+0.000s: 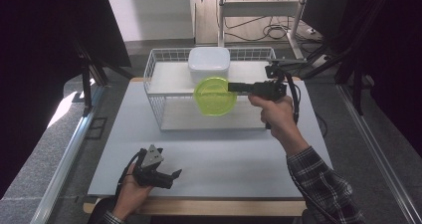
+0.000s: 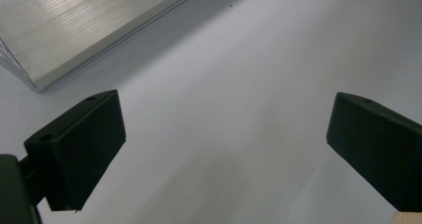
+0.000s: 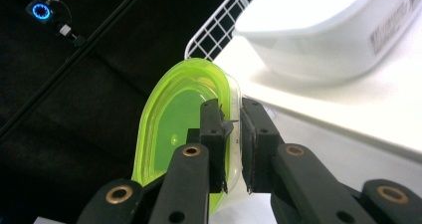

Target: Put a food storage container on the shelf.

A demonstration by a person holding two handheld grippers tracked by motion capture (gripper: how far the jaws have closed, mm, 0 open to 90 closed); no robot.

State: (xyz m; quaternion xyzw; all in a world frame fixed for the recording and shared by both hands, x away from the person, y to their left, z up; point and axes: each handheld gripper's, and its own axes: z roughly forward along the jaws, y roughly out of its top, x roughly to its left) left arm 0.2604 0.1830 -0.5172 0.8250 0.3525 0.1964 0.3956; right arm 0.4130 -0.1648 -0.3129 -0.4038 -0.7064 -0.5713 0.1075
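Standing behind green bowl (image 1: 215,96): white tub (image 1: 209,62) on wire rack (image 1: 154,92).

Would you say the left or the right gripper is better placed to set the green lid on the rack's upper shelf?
Right. The right gripper already clamps the green lid beside the upper shelf; the left gripper rests open near the table's front edge.

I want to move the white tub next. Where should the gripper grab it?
Probably its rim, from above. The white tub sits upside down on the wire rack's top shelf, its body looking wide for the jaws; the flared rim at the shelf offers a thinner edge.
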